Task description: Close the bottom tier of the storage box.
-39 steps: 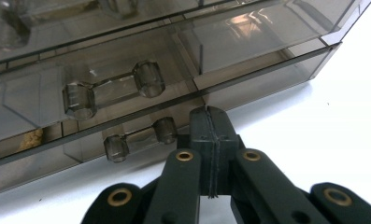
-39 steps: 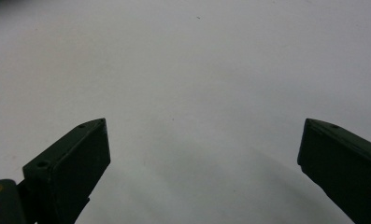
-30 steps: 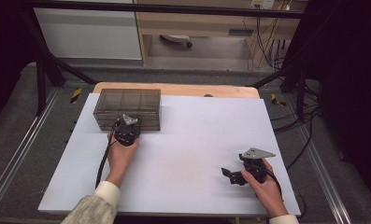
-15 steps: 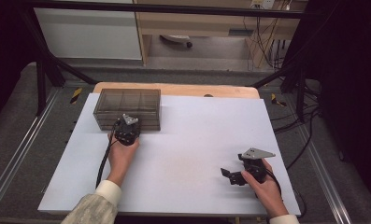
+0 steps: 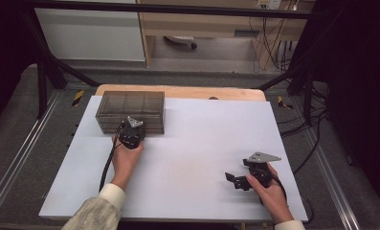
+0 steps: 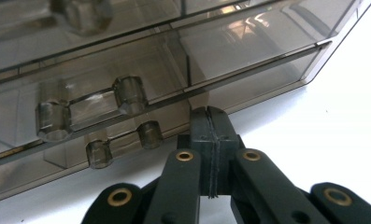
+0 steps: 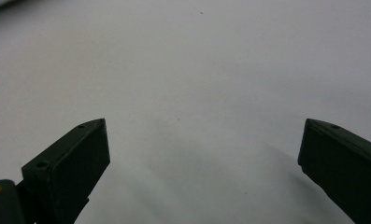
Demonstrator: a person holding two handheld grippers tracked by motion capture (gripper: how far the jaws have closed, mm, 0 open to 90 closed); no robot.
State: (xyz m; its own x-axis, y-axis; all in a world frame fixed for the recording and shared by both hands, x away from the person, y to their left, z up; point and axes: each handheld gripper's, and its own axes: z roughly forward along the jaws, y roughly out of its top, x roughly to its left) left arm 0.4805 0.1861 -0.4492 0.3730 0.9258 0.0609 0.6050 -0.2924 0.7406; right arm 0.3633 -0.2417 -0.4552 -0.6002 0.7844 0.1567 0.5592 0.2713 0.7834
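Drawers make up the smoky see-through plastic box (image 5: 130,111), and it sits on the white table (image 5: 197,158) at the far left part, close to the wooden edge (image 5: 178,92) behind it. From the box, the left gripper (image 5: 130,130) is right at the front side, touching or almost touching it. The left gripper view shows its two black jaws pressed tight together with nothing between them, and their tips sit just under the bottom drawer's front edge. Two clear handles (image 6: 92,103) on the drawer fronts are up and to the left of those tips. A person's left hand (image 5: 125,155) holds this gripper, and a black cable (image 5: 106,165) hangs back from it. Far from the box, over on the near right part of the table, the right gripper (image 5: 235,179) rests low in the person's right hand (image 5: 271,191). Its jaws stand wide apart over bare white table, gripping nothing.
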